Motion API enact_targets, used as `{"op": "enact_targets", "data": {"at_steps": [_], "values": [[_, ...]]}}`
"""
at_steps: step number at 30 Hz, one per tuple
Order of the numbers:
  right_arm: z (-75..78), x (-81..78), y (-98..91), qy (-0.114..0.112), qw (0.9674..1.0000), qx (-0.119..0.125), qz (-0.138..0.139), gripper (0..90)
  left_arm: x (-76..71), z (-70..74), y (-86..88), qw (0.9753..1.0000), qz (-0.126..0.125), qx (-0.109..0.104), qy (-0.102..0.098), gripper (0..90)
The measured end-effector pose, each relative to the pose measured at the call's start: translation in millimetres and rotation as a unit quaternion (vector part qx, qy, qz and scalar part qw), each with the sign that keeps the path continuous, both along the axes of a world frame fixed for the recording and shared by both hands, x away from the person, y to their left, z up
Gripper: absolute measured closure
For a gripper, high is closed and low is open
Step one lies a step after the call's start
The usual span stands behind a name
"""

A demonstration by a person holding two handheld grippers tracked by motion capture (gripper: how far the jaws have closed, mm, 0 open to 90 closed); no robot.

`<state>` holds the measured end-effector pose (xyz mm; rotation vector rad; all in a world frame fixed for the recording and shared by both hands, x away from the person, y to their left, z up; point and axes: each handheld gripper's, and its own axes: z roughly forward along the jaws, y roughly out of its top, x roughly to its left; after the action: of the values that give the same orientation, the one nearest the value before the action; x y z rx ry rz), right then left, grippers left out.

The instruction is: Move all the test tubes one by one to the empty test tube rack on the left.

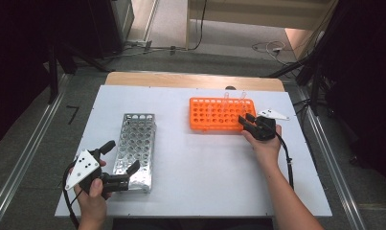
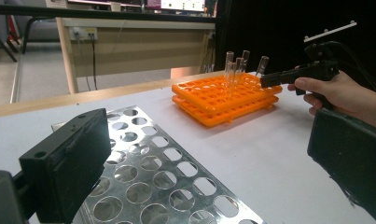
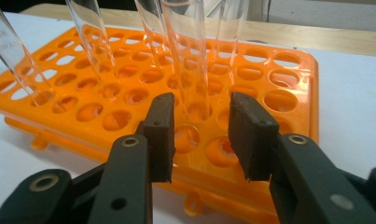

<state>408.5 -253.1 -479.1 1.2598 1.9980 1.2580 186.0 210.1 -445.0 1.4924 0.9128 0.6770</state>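
- Tube (image 3: 188, 60): clear glass, upright in orange rack (image 3: 288, 70), near the rack's right end; it rises just beyond the gap betw. the right gripper (image 3: 202, 135) pads.
- R gripper: jaws partly closed, gap remains each side of the tube; pads not pressing glass, so nothing gripped. Tips hover over the rack's near edge.
- More clear tubes (image 3: 90, 42) stand in the same rack, some tilted, to the left of the first in the R gripper view.
- High view: R gripper (image 1: 245, 120) at the rack's (image 1: 214, 114) right end, hand (image 1: 266, 146) behind it, cable trailing toward the table (image 1: 219, 167) edge.
- Left gripper (image 1: 121, 160): jaws wide apart, holding nothing, beside the near end of the steel rack (image 1: 138, 143); one jaw lies over that rack's edge.
- Steel rack (image 2: 162, 172): holes bare, lies well apart from the orange one, on the white table's left half.
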Motion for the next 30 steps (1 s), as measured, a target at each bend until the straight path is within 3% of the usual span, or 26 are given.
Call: {"op": "enact_targets", "data": {"at_steps": [17,23,30], "values": [[-4.0,14.8,16.0,-0.019,0.9996,-0.017,-0.009,73.3,0.3,1.0,-2.7,1.0000,-0.005,0.003,0.001,0.0],[-3.9,16.5,13.2,-0.015,0.9998,-0.007,-0.011,74.0,0.5,1.6,-5.6,0.9999,-0.009,0.006,0.000,0.0],[2.3,14.5,11.0,-0.026,0.9997,0.004,-0.003,74.1,0.6,1.9,-6.4,0.9999,-0.009,0.008,0.000,0.0]]}}
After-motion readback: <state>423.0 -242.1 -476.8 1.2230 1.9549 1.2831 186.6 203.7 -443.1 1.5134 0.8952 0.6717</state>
